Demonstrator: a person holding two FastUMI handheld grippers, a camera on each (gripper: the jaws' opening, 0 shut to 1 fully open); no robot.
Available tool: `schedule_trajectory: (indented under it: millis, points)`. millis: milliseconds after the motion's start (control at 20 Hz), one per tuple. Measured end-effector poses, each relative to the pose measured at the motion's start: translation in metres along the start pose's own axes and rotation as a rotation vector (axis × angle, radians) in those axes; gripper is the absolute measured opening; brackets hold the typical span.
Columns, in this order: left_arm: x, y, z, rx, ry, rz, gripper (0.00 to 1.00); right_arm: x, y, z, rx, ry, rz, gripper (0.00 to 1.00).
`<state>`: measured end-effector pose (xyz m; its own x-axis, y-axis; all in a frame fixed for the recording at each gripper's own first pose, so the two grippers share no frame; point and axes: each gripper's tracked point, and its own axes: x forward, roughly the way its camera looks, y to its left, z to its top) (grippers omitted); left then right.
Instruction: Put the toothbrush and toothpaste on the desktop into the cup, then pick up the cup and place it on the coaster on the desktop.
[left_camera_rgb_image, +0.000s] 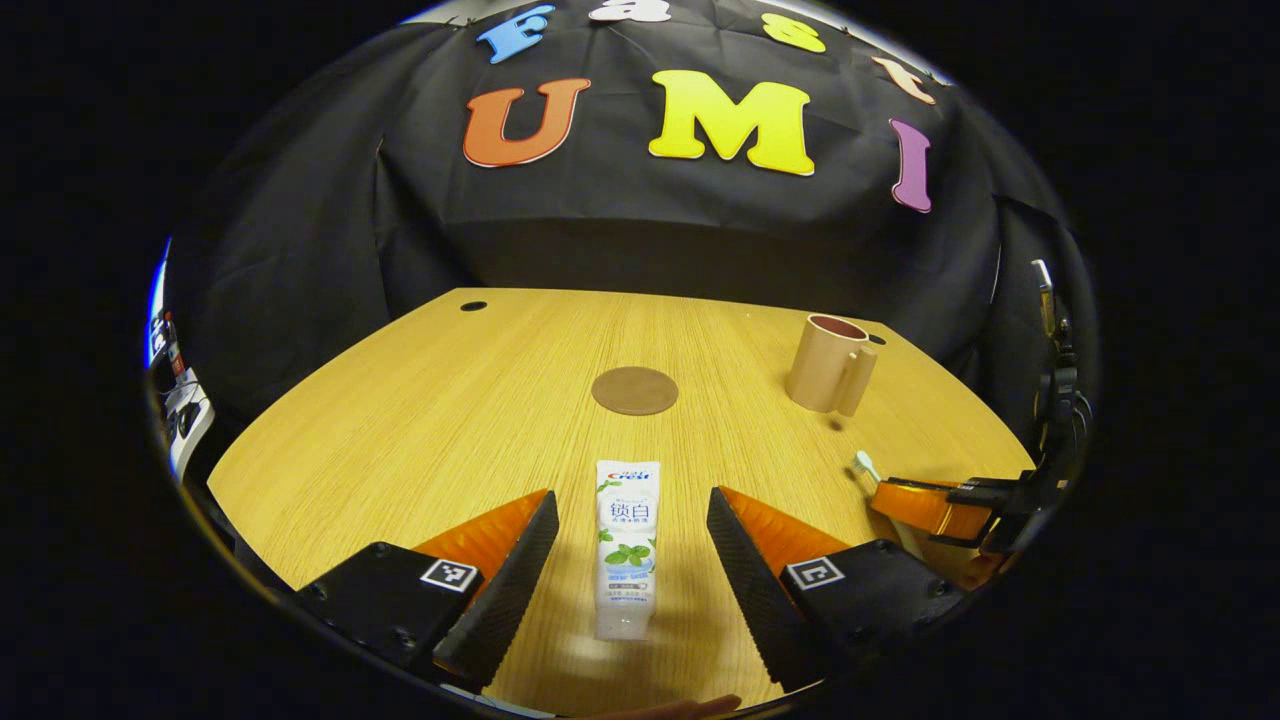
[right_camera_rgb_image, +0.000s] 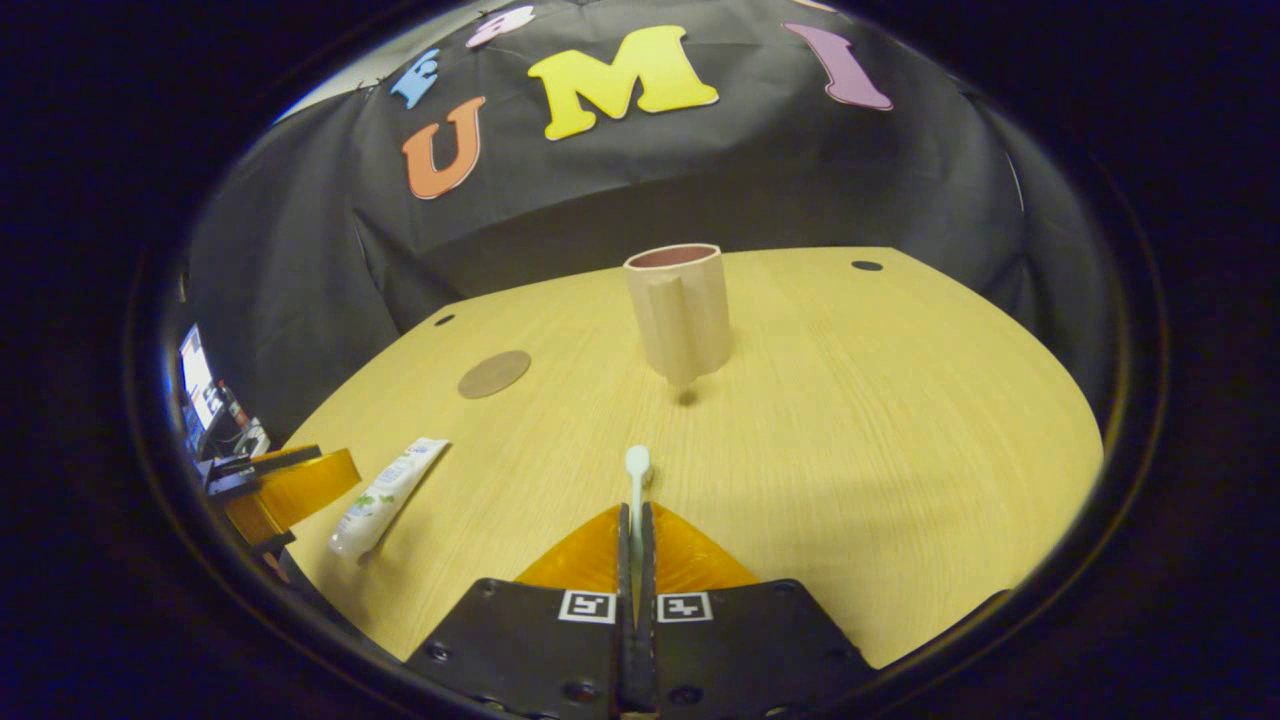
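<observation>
We take the cup (right_camera_rgb_image: 680, 308) as our landmark: it stands upright on the wooden desktop (right_camera_rgb_image: 900, 400), its handle turned toward the right gripper view, and it looks empty as far as we can see its rim. In front of the cup, on the near side, our right gripper (right_camera_rgb_image: 636, 525) has its two fingers pressed together on the handle of the toothbrush (right_camera_rgb_image: 637, 478). The brush head sticks out past the fingertips and points straight at the cup, so the long axis of the toothbrush already lies along the line from gripper to cup. We cannot tell whether the brush is lifted from the wood or touches it. To the left of the cup lies the round brown coaster (left_camera_rgb_image: 634, 390), flat and bare. Nearer to us than the coaster lies the toothpaste (left_camera_rgb_image: 627, 545), flat on the desktop, its long axis pointing roughly toward the coaster. Our left gripper (left_camera_rgb_image: 632, 540) stands wide, one finger on each side of the tube and both apart from it. In our judgement the right gripper is the nearer one to the cup, so the toothbrush should go in first, and it must be tipped upright above the rim. The left gripper only needs to close across the narrow width of the tube.
</observation>
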<state>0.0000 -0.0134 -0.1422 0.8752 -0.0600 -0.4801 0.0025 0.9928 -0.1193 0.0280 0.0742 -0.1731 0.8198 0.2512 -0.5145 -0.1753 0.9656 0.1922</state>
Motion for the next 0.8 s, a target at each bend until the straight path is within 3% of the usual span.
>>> schedule_trajectory:
  millis: [150,200,250,550,650,700,800]
  points:
    - [0.001,-0.007,-0.004,0.022,0.029,-0.016,0.95,-0.016,0.003,0.013,-0.017,-0.062,0.026,0.04]
    - [0.002,-0.009,-0.005,0.026,0.042,-0.021,0.95,-0.022,0.005,0.015,-0.016,-0.072,0.037,0.0]
    - [0.004,-0.009,-0.008,0.028,0.053,-0.018,0.92,-0.027,0.006,0.019,-0.015,-0.085,0.047,0.04]
    - [0.009,-0.01,-0.031,-0.006,0.158,-0.026,0.81,-0.059,0.017,0.044,-0.058,-0.192,0.085,0.0]
    - [0.013,-0.01,-0.036,-0.016,0.18,-0.025,0.83,-0.067,0.02,0.052,-0.068,-0.216,0.089,0.01]
    - [0.015,-0.009,-0.039,-0.015,0.196,-0.023,0.76,-0.07,0.021,0.054,-0.075,-0.222,0.09,0.01]
    - [0.017,-0.008,-0.047,-0.006,0.218,-0.007,0.73,-0.074,0.019,0.057,-0.085,-0.239,0.083,0.0]
